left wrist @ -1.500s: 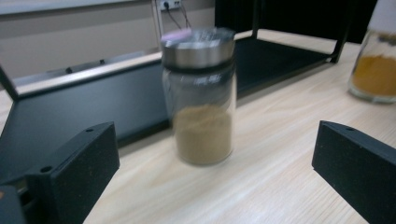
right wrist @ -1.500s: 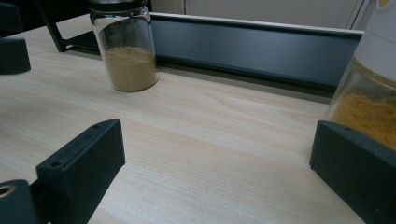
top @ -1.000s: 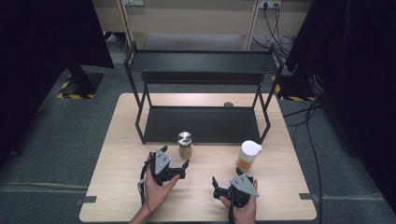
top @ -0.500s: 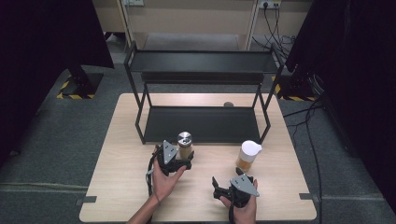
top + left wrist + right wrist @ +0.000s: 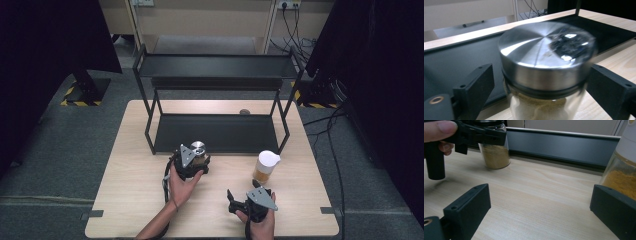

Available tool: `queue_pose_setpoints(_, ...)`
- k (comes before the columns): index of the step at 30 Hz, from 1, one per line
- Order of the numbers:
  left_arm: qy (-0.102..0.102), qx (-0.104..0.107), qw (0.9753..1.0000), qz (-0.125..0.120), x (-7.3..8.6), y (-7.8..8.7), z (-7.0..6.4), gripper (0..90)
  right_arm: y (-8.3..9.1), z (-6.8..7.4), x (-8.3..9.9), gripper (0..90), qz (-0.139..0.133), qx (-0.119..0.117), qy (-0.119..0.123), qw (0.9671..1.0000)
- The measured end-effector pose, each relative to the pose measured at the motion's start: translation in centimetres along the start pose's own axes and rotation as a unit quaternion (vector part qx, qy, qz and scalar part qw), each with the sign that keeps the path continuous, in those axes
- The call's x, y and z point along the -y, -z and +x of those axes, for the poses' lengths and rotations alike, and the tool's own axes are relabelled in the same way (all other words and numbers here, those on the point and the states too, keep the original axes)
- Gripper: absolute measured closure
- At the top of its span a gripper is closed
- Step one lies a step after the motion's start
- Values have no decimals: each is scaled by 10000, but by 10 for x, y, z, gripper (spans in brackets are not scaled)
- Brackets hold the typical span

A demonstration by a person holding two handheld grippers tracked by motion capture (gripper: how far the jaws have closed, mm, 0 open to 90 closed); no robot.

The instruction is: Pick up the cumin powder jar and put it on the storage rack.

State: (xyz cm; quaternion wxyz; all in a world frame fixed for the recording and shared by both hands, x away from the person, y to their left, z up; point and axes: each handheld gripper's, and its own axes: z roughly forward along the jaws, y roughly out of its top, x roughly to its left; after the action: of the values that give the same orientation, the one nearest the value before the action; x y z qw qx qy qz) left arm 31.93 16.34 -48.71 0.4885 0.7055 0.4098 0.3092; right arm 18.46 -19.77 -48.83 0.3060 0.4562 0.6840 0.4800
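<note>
Left gripper (image 5: 199, 159) moved up to steel-lidded glass spice jar (image 5: 546, 72), jaws spread astride; fragile, slick, grip below lid; right gripper (image 5: 239, 207) unclenched

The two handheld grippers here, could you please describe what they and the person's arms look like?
Both are black. The left gripper and the right gripper each carry a grey three-cornered plate on top. Their fingers are flat, blocky black pads with small screw holes, and a brass-coloured insert sits near the base. A dark cable trails along the left forearm. The forearms are bare, with no sleeves in sight.

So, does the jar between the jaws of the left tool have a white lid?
No, the jar between the left tool's jaws carries a shiny metal lid.
</note>
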Motion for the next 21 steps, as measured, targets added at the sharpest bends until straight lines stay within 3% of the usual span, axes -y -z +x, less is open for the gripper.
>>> queue_pose_setpoints(6,107,5,9999,-6,6,-3,2,176,0,0,0,32,0,-7,4,10000)
queue_pose_setpoints(14,29,129,9999,-83,8,-2,4,298,0,0,0,32,7,-1,3,10000)
queue_pose_setpoints(21,110,187,9997,-76,7,-2,6,303,0,0,0,32,5,-5,3,10000)
